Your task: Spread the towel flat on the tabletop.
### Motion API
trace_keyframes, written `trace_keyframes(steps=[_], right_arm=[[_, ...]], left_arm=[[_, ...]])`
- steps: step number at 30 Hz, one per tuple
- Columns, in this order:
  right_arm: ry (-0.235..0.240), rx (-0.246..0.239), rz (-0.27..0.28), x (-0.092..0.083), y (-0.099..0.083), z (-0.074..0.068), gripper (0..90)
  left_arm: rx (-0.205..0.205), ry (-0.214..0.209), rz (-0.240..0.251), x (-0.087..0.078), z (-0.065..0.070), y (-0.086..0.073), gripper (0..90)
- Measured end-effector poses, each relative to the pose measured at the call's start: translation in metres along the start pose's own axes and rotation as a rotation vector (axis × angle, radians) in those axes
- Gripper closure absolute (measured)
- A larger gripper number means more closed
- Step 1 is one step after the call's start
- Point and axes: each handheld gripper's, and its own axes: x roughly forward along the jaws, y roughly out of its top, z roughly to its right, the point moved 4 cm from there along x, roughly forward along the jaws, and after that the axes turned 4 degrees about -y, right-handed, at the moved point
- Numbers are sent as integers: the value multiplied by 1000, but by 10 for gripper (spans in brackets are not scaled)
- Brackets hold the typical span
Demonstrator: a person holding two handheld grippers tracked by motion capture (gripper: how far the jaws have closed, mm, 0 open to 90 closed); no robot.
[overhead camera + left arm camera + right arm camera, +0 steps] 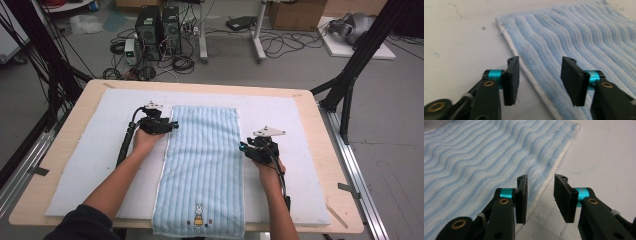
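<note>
A light blue striped towel [202, 165] lies flat and lengthwise on a white mat [90, 150] that covers the wooden tabletop [65, 130]. A small rabbit picture [198, 216] sits near the towel's near end, which hangs slightly over the tabletop's near edge.

The left gripper [170, 126] is at the towel's left long edge, close to the far left corner. In the left gripper view [540, 75] its jaws stand apart and straddle the white-hemmed edge [529, 75] of the towel: one jaw is over the mat, the other over the blue terry. The pads do not press on the cloth.

The right gripper [243, 149] is at the towel's right long edge, about halfway along it. In the right gripper view [540, 197] its jaws are also parted, with the towel's right edge [549, 181] running between them and nothing pinched; one jaw is over the towel, the other over the mat.
</note>
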Motion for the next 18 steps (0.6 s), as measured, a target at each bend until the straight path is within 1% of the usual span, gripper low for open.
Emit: trace_keyframes(steps=[1,2,3,4,5,6,7,8,9,10,11,12,13,14,15,17,18], right_arm=[[1,3,-1,0,0,0,629],[0,2,0,0,0,0,629],[1,5,-1,0,0,-1,628],[2,6,-3,1,0,-1,628],[2,3,-1,1,0,-1,628],[4,5,-3,2,0,-1,628],[3,0,1,3,0,-1,628],[5,1,1,4,1,-2,628],[3,5,-1,5,1,-2,628],[1,7,-1,7,2,-2,628],[-1,11,6,8,4,-1,628],[1,16,14,8,5,-1,628],[-7,16,16,9,7,0,628],[-12,11,20,11,9,2,628],[-21,18,18,13,11,4,628],[-46,28,15,19,16,13,628],[-57,43,14,23,19,17,628]], left_arm=[[15,-3,-13,3,2,-2,570],[46,15,-27,4,4,-2,605],[63,17,-30,4,6,-1,642],[73,15,-38,5,6,-2,741],[81,28,-44,5,6,-1,787],[95,37,-53,5,5,1,855],[101,56,-63,6,4,3,860],[112,85,-70,6,1,5,865],[110,106,-72,6,-2,8,866],[90,105,-54,6,-5,9,865],[62,94,-37,6,-7,10,860],[53,84,-33,6,-7,9,828],[52,78,-31,6,-7,9,718],[34,72,-31,7,-8,8,574],[20,60,-27,6,-8,9,516],[2,53,-18,4,-10,9,470],[-4,48,-10,3,-10,10,454]])
